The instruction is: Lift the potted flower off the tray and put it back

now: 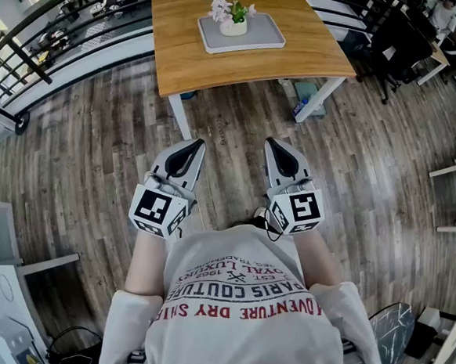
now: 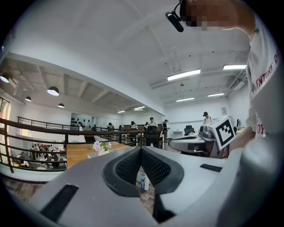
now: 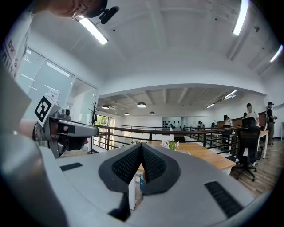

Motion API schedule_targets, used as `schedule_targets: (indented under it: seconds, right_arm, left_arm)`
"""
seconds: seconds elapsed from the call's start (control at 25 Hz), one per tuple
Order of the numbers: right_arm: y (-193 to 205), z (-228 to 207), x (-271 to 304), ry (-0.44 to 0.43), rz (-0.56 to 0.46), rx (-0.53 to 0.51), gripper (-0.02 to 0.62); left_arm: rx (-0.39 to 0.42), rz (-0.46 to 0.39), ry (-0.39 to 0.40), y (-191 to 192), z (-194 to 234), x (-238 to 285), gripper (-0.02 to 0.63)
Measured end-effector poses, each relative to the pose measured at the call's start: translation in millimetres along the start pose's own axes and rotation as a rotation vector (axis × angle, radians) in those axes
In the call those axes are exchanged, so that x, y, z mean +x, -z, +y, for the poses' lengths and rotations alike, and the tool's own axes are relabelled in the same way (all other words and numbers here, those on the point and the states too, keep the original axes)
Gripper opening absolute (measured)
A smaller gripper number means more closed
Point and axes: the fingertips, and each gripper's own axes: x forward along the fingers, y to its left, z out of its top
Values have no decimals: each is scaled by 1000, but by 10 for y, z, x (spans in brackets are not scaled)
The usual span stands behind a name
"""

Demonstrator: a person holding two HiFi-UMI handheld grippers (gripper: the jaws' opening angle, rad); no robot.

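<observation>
**Both grippers shut and empty, potted flower on its tray across the floor**

At 10 o'clock in the head view, a black railing (image 1: 60, 16) runs along the edge of the wooden floor (image 1: 97, 143).

The left gripper (image 1: 193, 145) is held level near the person's body, pointing toward 12 o'clock. Its jaws are closed together with nothing between them, and its own view shows the ribbed pads (image 2: 129, 166) meeting at the tip.

Straight ahead at 12 o'clock stands the wooden counter (image 1: 301, 53), well apart from both grippers. On it lies the grey tray (image 1: 259, 37). The potted flower (image 1: 233, 19) stands upright on the tray, toward the tray's 10 o'clock corner. It is a white pot with pale blossoms and green leaves, and in the left gripper view it shows small at 9 o'clock of the jaw tips.

The right gripper (image 1: 272, 144) is level beside the left one, also pointing to 12 o'clock. Its jaws are pressed fully together and hold nothing.

At 2 o'clock, past the counter, stands a black office chair (image 1: 396, 43).
</observation>
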Motion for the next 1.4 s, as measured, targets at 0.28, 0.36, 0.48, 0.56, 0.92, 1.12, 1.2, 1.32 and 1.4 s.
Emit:
schedule_targets:
  seconds: [0.28,0.36,0.48,0.56,0.92,1.12,1.2,1.32,1.4]
  right_arm:
    - [36,53,6,-16,8,0,26]
    - [29,83,-4,-22,11,-1,26]
    - [27,95,-15,-17,11,3,26]
    - [29,63,-15,0,-3,19,26]
    - [-88,-116,135,10,-105,-46,424]
    - [-85,-344,346,4,-98,-29,451]
    - [-26,-433,440,-15,-88,-12,450]
    - [106,-588,630,-65,-75,-5,449]
    - [162,-730,807,-103,-76,-20,449]
  left_arm:
    - [-11,-27,9,-8,18,-10,12]
    - [-17,-36,10,-26,19,-28,12]
    - [-23,-44,11,-31,15,-45,12]
    - [-23,-40,8,-9,20,-40,12]
    - [-29,-21,-35,71,136,-11,12]
    - [-32,-9,-78,94,262,94,12]
    - [-35,0,-97,145,294,152,12]
    - [-34,22,-128,258,336,306,12]
    - [-30,30,-153,309,393,484,12]
